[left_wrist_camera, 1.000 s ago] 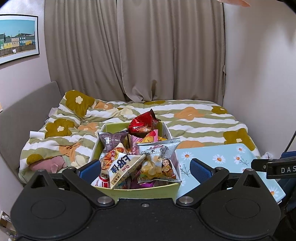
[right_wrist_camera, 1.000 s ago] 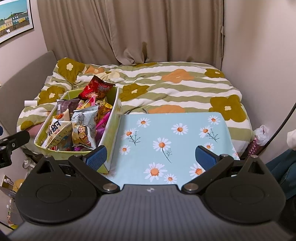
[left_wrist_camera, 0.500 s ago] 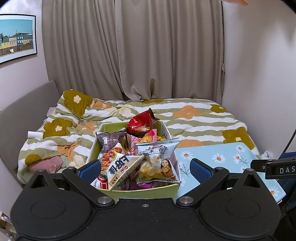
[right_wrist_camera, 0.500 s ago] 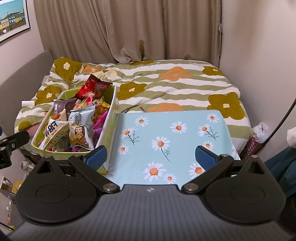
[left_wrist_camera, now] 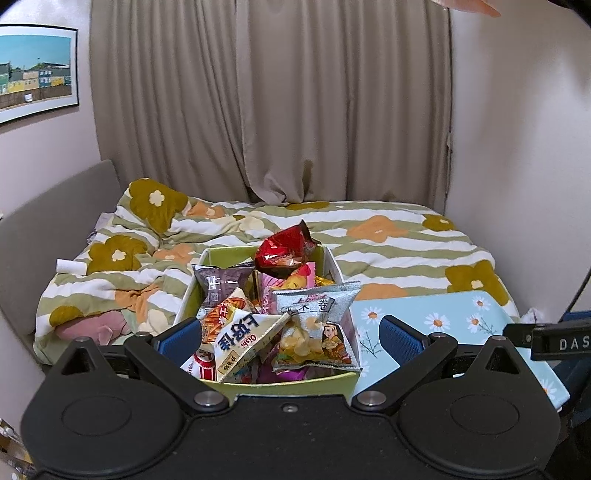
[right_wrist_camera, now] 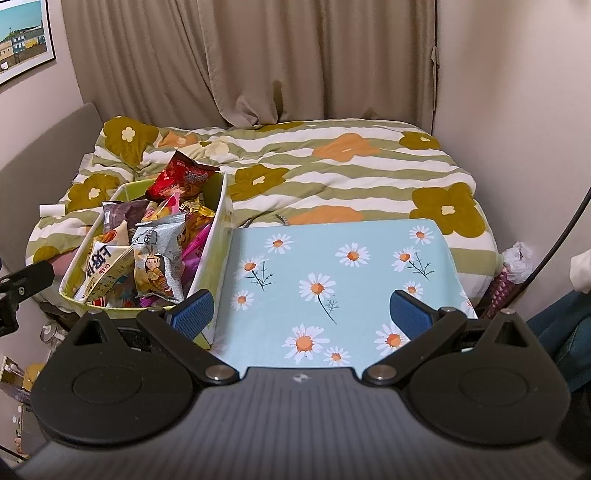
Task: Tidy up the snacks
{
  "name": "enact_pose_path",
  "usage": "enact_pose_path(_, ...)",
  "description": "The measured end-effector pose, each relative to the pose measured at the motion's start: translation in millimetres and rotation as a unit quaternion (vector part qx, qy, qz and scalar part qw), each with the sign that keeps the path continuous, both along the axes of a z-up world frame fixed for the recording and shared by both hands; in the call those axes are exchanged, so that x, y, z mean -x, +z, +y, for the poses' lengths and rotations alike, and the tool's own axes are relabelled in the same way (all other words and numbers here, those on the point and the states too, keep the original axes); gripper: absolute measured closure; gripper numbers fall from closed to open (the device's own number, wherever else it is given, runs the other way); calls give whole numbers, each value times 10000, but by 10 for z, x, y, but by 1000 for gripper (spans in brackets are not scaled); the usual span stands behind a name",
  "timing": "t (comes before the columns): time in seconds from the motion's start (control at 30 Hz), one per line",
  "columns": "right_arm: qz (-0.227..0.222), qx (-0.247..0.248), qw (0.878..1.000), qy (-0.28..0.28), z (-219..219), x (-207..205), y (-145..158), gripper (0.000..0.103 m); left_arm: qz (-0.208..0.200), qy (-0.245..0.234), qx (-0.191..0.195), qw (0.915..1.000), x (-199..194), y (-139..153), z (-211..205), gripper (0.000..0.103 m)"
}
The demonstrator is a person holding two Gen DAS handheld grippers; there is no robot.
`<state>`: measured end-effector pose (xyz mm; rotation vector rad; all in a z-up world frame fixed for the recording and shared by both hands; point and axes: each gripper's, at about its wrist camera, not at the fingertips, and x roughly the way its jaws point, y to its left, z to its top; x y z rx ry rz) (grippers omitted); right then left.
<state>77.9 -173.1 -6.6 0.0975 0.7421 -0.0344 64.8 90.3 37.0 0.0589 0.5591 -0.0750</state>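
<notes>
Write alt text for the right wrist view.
Open right gripper hovers over a daisy-print board on a bed; a green bin crammed with snack bags sits against its left edge. Beige curtains hang behind.

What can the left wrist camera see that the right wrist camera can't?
Only the left wrist view shows the pink stuffed thing on the bed's left edge and a fingertip at the top. Only the right wrist view shows the whole daisy board and the white bag beside the bed. Both show the green snack box, the red packet, the curtain and the framed picture.
</notes>
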Motion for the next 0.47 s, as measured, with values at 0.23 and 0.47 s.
enact_pose_path(0.23, -2, -27, 10000, -25, 3, -1, -7, 0, -112, 42, -63, 9999, 20, 21, -15, 0)
enact_pose_path(0.47, -7, -23, 10000, -19, 7, 7, -9, 0, -172, 13, -39, 9998, 66, 39, -30, 0)
